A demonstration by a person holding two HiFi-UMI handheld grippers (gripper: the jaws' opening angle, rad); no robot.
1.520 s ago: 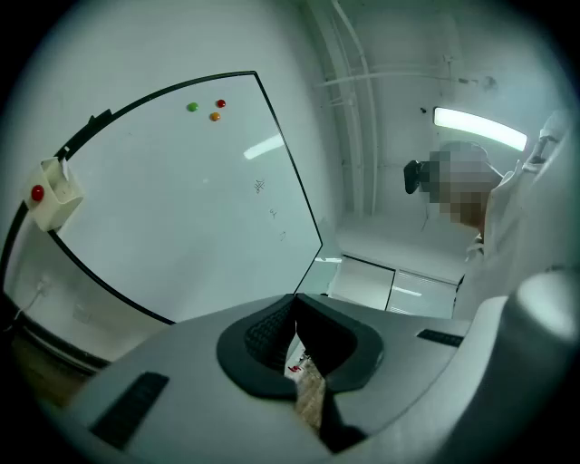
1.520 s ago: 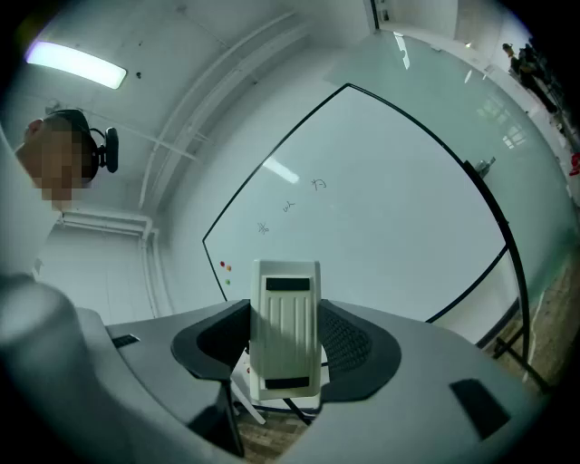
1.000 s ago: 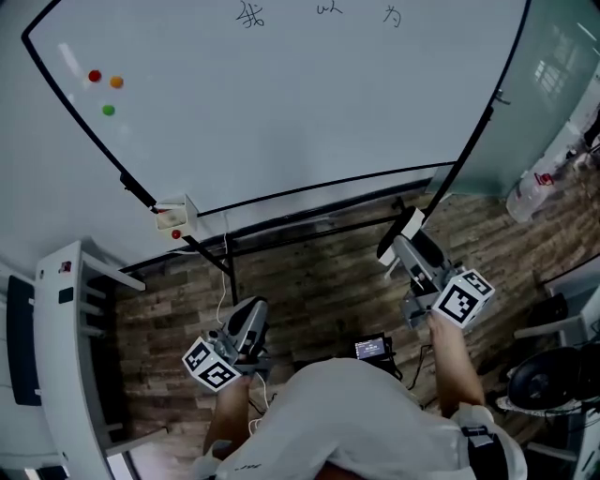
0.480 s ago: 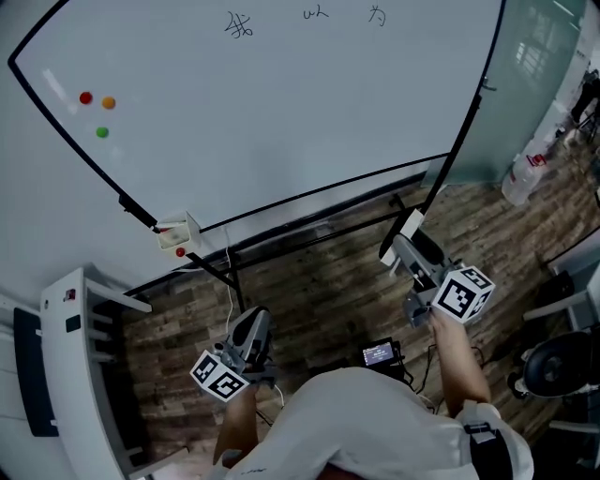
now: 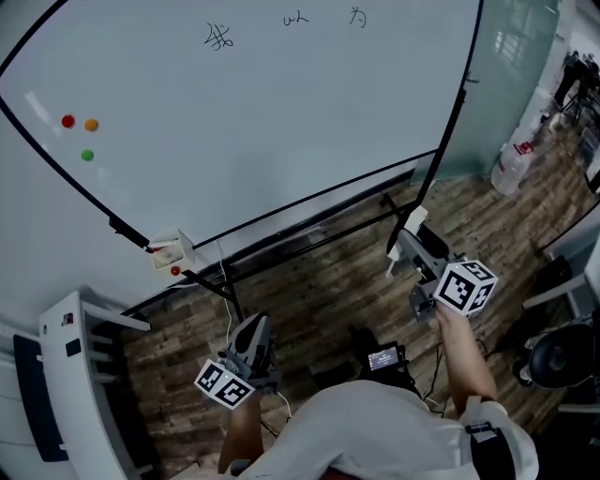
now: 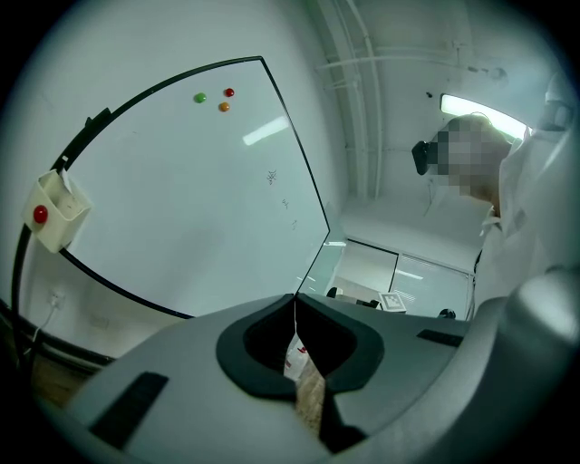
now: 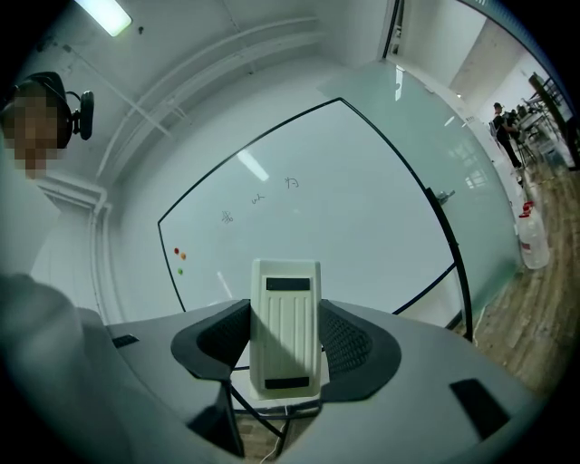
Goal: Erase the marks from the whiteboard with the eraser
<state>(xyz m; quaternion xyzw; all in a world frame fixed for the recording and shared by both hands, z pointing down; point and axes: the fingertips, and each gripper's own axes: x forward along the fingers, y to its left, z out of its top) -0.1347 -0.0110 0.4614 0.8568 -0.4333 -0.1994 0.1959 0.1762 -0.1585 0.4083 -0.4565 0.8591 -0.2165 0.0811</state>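
The whiteboard (image 5: 262, 122) fills the view ahead of us. Below its lower right corner we hold the right gripper (image 5: 411, 242), its jaws pinching the white eraser (image 5: 412, 220), well apart from the board. Below its lower left edge, our left gripper (image 5: 251, 330) has its jaws pressed together on nothing. Three written marks (image 5: 219, 37) sit along the board's top, and three small magnets (image 5: 67, 121) near its left side.

From my right gripper (image 5: 411, 242), the whiteboard (image 5: 281, 141) stands straight ahead, well apart. Its marks (image 5: 296, 19) run along the top, above the eraser (image 7: 286, 326) that sits between the jaws. My left gripper (image 5: 250, 330) hangs lower. Ahead-left of it a holder box (image 5: 169, 251) hangs on the board's bottom edge, with magnets (image 5: 91, 124) above that.
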